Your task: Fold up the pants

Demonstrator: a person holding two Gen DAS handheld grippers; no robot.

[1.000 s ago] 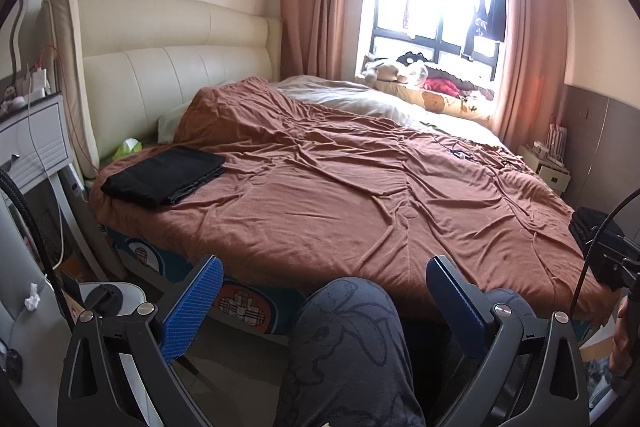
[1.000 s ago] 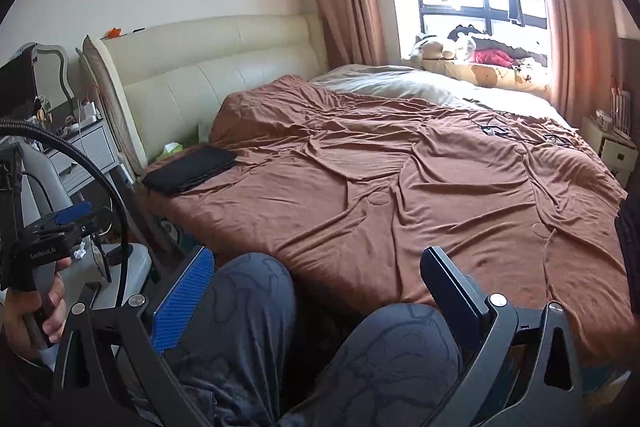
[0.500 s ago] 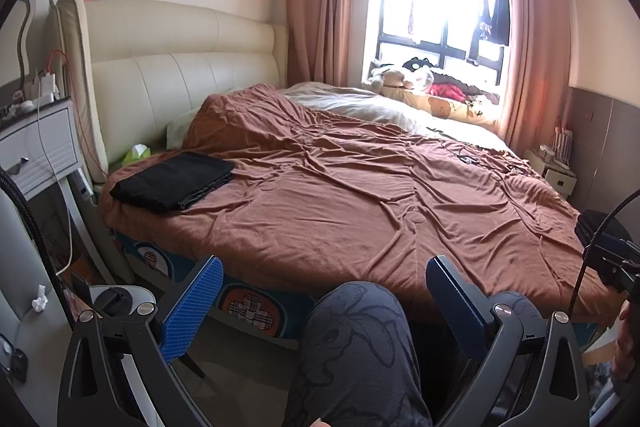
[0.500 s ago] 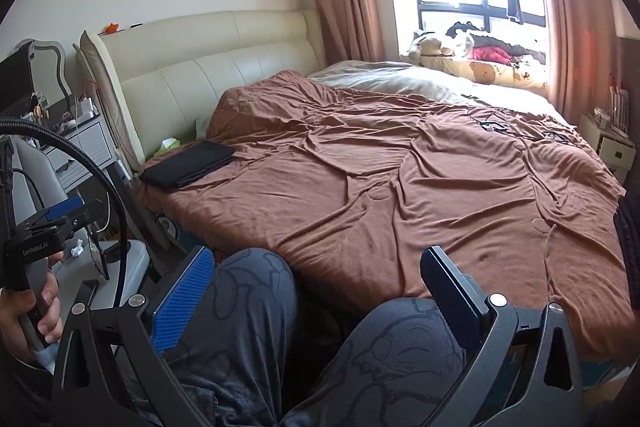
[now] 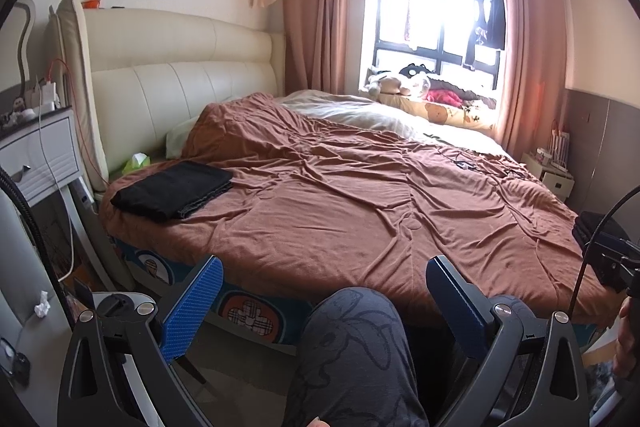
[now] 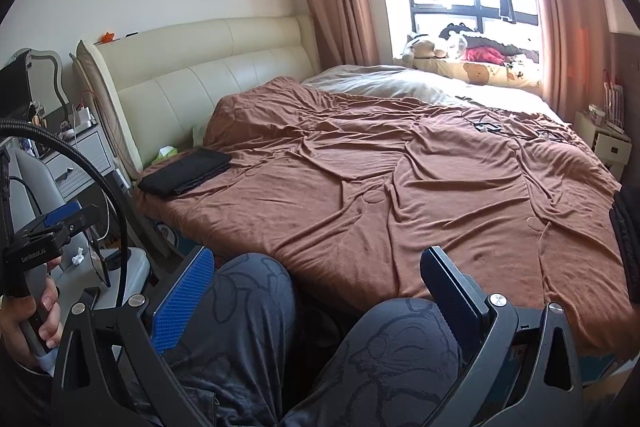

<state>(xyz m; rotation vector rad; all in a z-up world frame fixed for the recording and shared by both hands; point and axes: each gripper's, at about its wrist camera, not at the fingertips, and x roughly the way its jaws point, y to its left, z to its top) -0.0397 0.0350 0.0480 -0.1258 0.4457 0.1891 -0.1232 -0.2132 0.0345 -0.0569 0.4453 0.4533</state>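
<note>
Both tongs spread wide and empty: left tongs (image 5: 320, 301), right tongs (image 6: 316, 287), held low over the person's knees at the bed's (image 5: 360, 211) near edge. Folded black pants (image 5: 172, 189) far forward-left, near the headboard (image 5: 180, 83), long axis slanting away rightward. Left tongs likely nearer.

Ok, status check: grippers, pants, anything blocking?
Left gripper open, empty. Right gripper open, empty, both held above the knees. Folded black pants lie flat at the bed corner near the headboard. Brown blanket rumpled, nothing blocking.
</note>
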